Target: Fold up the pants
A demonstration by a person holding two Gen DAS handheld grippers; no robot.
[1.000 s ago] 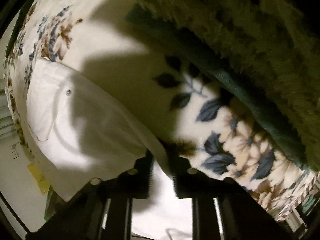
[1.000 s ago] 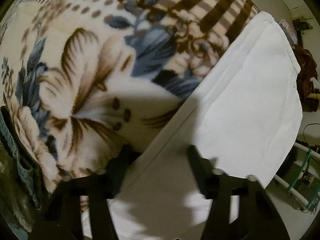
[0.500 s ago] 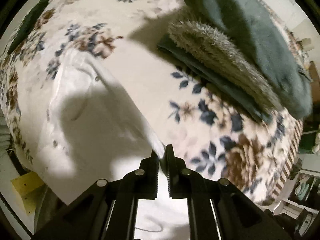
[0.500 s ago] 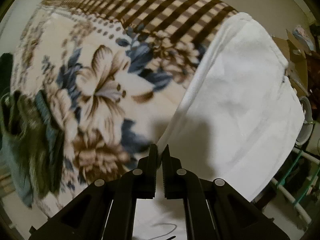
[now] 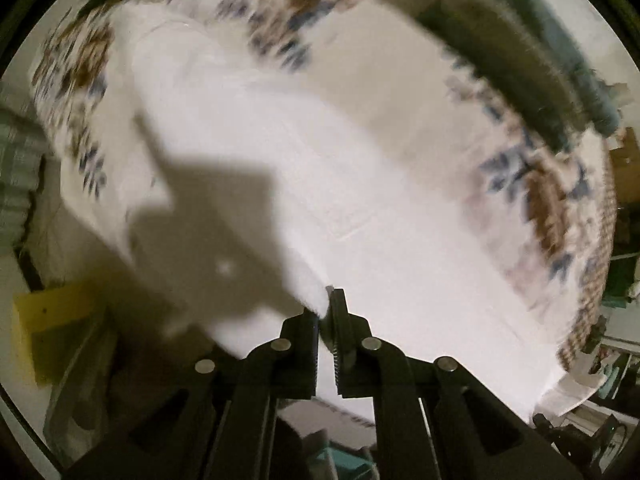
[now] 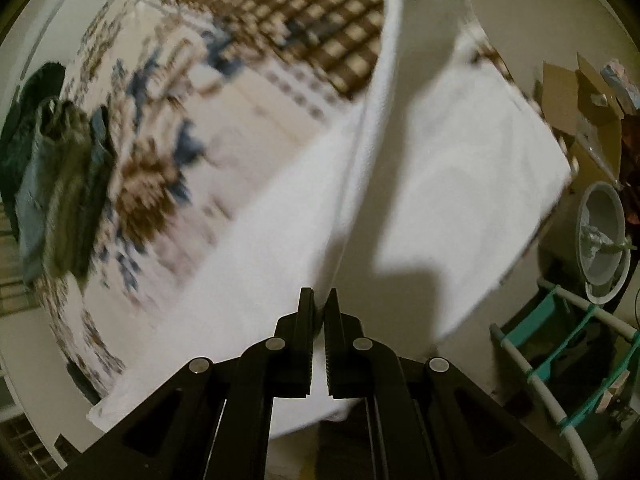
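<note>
The white pants (image 5: 328,168) lie across a floral blanket (image 5: 280,28) on a bed. My left gripper (image 5: 326,308) is shut on an edge of the pants and holds it lifted above the bed. My right gripper (image 6: 319,300) is shut on another edge of the white pants (image 6: 460,168), which rise in a fold from the bed; the blanket (image 6: 160,140) shows to its left. Both views are blurred by motion.
A pile of green and grey fleece clothes (image 5: 520,48) lies on the bed at the back; it also shows in the right wrist view (image 6: 56,184). Beside the bed are a yellow box (image 5: 52,320), a grey basin (image 6: 602,236) and a teal-and-white rack (image 6: 560,360).
Both grippers closed on the pants' edge a second ago and have since lifted it well above the bed; the cloth now rises in a fold and more of the room shows.
</note>
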